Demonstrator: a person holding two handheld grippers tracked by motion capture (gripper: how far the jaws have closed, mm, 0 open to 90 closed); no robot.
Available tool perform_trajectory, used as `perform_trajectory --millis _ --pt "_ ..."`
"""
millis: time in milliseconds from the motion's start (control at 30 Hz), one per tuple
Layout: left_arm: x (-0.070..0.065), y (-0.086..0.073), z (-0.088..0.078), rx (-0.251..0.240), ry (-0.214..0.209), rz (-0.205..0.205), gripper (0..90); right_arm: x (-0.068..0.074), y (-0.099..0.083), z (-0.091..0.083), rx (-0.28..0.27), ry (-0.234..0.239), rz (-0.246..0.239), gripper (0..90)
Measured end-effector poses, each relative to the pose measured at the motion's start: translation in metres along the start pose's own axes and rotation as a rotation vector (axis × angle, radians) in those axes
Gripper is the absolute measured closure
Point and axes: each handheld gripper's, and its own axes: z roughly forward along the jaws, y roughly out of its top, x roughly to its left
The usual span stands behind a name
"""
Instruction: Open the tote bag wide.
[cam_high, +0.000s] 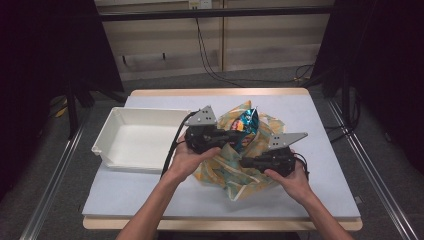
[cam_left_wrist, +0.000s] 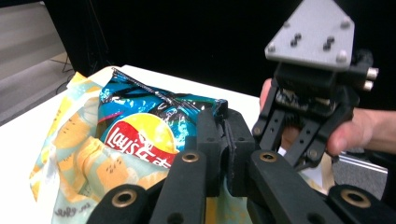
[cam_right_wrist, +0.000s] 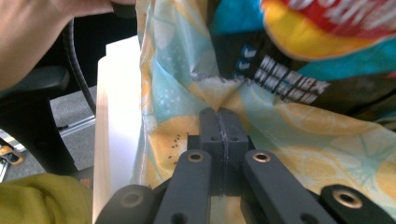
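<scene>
A yellow and teal lemon-print bag (cam_high: 233, 176) lies crumpled on the table with a blue Lay's chip bag (cam_high: 247, 125) standing in its mouth. My left gripper (cam_high: 234, 136) comes in from the left. Its jaws are shut on the print bag's rim (cam_left_wrist: 79, 163), with the corner of the chip bag (cam_left_wrist: 144, 121) against them. My right gripper (cam_high: 245, 162) reaches in from the right, shut on a puckered fold of the print bag (cam_right_wrist: 289, 140) just below the chip bag (cam_right_wrist: 327, 28). In the left gripper view, the right gripper (cam_left_wrist: 299, 163) sits close behind in a hand.
An empty white bin (cam_high: 115, 135) stands on the left part of the table, its wall (cam_right_wrist: 116, 116) close to the bag. The pale tabletop (cam_high: 320, 115) lies bare to the right and along the front edge. Dark curtains and floor cables surround the table.
</scene>
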Motion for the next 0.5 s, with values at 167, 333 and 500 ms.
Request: perform_trajectory --millis 167,333,500 --pt "0.006 0.006 -0.004 -0.030 0.000 -0.015 88.6 0.001 -0.006 0.006 0.044 -0.002 -0.008 90.0" --pt "0.009 0.012 -0.004 -0.050 -0.002 -0.014 89.4 -0.003 -0.013 0.006 0.055 -0.006 0.003 90.0" --pt "0.011 0.019 -0.004 -0.065 -0.001 -0.017 89.5 -0.004 -0.021 0.006 0.071 -0.012 0.008 90.0"
